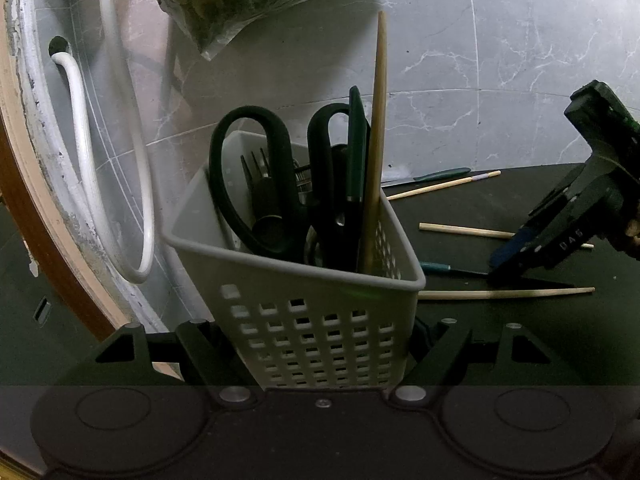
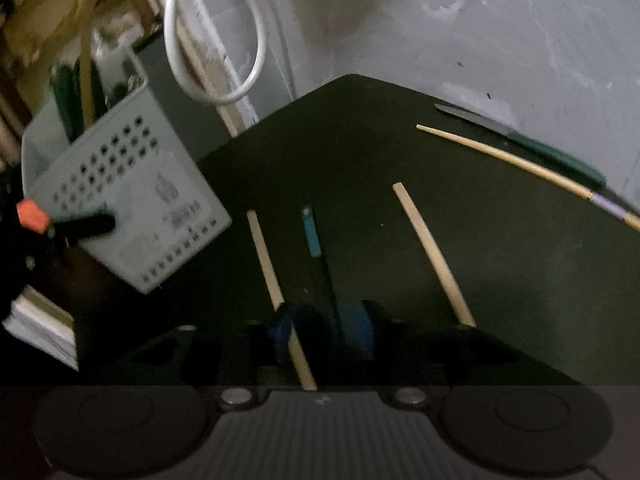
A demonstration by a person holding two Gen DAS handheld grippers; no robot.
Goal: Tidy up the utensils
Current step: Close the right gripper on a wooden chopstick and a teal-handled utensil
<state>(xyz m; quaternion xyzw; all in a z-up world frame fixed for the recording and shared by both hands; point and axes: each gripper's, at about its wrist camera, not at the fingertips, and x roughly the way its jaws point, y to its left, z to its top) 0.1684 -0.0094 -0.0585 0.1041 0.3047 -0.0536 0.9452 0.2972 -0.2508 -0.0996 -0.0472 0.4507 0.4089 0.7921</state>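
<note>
The perforated grey utensil caddy is being clamped by the jaws of the left gripper and kept upright at the edge of the dark surface, apparently so that utensils can be dropped in from above. Black-handled scissors, a fork, a green-handled knife and one wooden chopstick are already being held inside it. The right gripper is being lowered over the loose pieces with its jaws parted and nothing grasped; a chopstick and a blue-handled knife are lying between or just beside them. Another chopstick, a purple-banded chopstick and a green-handled knife are still waiting further off.
</note>
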